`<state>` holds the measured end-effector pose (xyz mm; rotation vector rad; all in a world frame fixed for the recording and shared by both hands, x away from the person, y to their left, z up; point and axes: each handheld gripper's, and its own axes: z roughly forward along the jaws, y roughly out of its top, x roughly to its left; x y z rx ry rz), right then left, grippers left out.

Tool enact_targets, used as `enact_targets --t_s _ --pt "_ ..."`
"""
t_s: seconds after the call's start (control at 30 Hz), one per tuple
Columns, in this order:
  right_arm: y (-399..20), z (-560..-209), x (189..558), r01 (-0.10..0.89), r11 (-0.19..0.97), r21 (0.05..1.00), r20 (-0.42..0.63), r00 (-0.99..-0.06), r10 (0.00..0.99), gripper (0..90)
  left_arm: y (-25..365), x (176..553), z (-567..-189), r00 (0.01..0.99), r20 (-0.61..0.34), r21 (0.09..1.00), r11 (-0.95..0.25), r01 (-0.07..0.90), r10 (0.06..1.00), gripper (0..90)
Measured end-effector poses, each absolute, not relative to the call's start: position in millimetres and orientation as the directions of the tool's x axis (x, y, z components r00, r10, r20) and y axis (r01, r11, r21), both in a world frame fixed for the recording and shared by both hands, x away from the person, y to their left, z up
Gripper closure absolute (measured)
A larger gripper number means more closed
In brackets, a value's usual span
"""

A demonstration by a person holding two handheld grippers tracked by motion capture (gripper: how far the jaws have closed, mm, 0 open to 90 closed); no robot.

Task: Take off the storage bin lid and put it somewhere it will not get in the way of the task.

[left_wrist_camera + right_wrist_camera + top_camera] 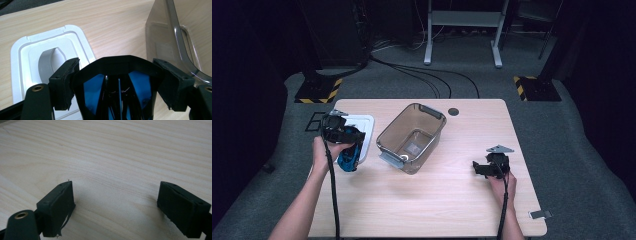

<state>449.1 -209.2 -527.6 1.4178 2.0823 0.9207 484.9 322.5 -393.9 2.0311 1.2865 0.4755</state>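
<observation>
The jaws of my left gripper [117,82] are clamped on a black-and-blue faceted plastic object [117,82]; the jaws of my right gripper [117,205] stand apart with nothing but bare wood between them.

High view. The left gripper [343,137] hangs over the left edge of the light wooden table [437,200], with the blue underside of the held object [348,159] showing below the hand. Beneath and behind it lies a white rectangular plastic lid [364,127], flat on the table. Just to the right of the lid stands a smoke-tinted transparent plastic bin [412,137], open at the top, with a small pale item on its floor that I cannot make out. The right gripper [493,166] sits near the right edge, well apart from the bin.

Left gripper view. Both pads [63,82] press on the sides of the object's black frame. The white lid [22,62] lies ahead at left, the bin wall [162,32] at right.

Right gripper view. The pads [56,210] hover close over the table surface [112,150].

Procedure. I judge the step in hand to be carrying the held object to the bin and setting it inside. Recommended practice:
1. Lift until the object's lowest corner is above the bin rim before travelling right.
2. Centre over the opening, then lower.
3. Release only once the object rests on the floor of the bin.
4. Keep the right gripper ready to steady the bin wall should it slide.
</observation>
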Motion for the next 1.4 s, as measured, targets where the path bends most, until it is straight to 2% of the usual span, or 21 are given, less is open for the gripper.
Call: enact_targets --t_s 0.5,1.4 --pt "-209 -528 449 0.627 0.245 0.74 0.003 -0.366 0.93 13.1 313 502 -365 0.446 -0.014 0.732 -0.295 0.615 0.895 25.0" --pt "-209 -528 449 0.627 0.244 0.74 0.003 -0.366 0.931 13.3 271 525 -301 0.511 0.07 0.801 -0.353 0.483 0.857 24.9"
